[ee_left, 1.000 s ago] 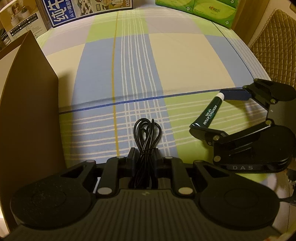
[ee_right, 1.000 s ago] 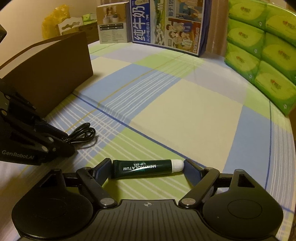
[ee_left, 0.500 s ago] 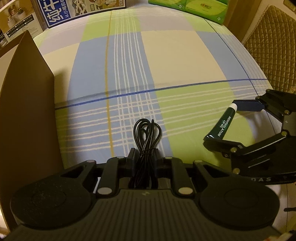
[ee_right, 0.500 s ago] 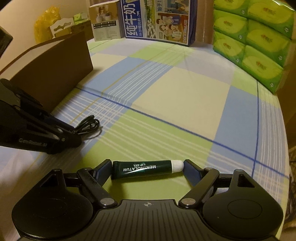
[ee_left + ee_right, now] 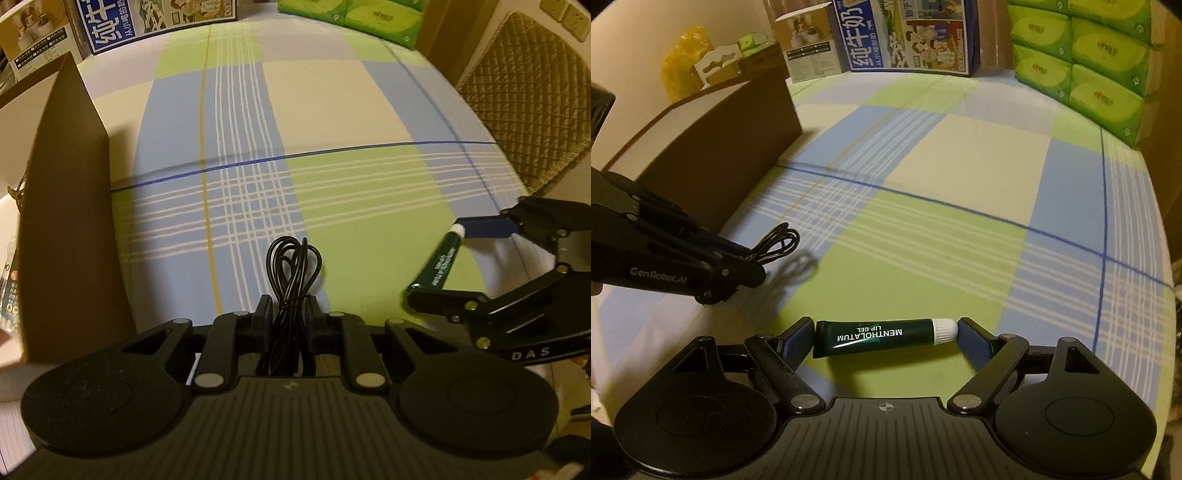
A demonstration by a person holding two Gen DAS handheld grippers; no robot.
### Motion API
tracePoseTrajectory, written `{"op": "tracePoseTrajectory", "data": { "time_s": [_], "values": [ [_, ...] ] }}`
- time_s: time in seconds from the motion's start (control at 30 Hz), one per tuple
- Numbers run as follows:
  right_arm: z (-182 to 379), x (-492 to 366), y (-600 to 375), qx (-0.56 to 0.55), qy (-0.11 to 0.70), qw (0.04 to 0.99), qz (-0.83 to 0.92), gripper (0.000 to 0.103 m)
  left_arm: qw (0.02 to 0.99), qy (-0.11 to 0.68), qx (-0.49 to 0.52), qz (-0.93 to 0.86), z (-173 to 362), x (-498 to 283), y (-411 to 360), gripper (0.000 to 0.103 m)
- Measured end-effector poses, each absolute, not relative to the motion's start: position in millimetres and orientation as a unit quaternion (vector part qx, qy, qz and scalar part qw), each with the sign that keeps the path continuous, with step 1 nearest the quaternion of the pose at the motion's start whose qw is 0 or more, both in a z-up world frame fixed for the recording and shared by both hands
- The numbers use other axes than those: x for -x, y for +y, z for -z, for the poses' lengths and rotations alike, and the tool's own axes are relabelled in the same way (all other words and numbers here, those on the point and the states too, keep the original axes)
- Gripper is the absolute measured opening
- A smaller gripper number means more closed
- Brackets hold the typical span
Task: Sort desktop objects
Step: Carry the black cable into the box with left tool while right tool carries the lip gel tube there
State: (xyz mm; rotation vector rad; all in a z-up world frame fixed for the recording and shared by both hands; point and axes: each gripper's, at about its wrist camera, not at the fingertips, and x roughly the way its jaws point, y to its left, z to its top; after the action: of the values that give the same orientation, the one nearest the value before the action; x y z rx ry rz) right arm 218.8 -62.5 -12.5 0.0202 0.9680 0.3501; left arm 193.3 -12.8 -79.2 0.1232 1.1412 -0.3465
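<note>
In your left wrist view, your left tongs [image 5: 287,314] were pinched tight on a bundled black cable [image 5: 293,273], its long axis running straight out along the fingers, loops leading, clear above the plaid desk [image 5: 332,110]. Your right tongs [image 5: 448,260] sat at the right edge, further right and lower than a second before. The brown box [image 5: 70,206] stood just left. In your right wrist view, the right tongs [image 5: 884,332] gripped the green lip gel tube [image 5: 875,334] end to end, its long axis crosswise, white cap pointing right, off the desk [image 5: 960,166]. The left tongs [image 5: 746,273] had lifted, the cable [image 5: 775,243] now casting a separate shadow.
</note>
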Motion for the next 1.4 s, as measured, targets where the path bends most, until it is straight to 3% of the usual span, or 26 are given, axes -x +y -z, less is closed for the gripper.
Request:
{"op": "tracePoseTrajectory", "data": {
  "time_s": [0.33,0.93,1.4],
  "values": [
    [-20.1,-203.0,-39.0,-0.038,0.454,0.864,-0.211,0.081,0.837,0.515,-0.032,0.180,40.1,-156.2,20.8,0.014],
    [-77.5,-206.9,88.1,0.012,0.399,0.858,-0.324,0.081,0.881,0.459,0.021,0.114,-24.3,-105.3,141.2,0.014],
    [-98.0,-267.0,190.7,0.035,0.356,0.862,-0.359,0.081,0.907,0.414,0.035,0.063,-58.1,-130.6,250.1,0.014]
  ]
}}
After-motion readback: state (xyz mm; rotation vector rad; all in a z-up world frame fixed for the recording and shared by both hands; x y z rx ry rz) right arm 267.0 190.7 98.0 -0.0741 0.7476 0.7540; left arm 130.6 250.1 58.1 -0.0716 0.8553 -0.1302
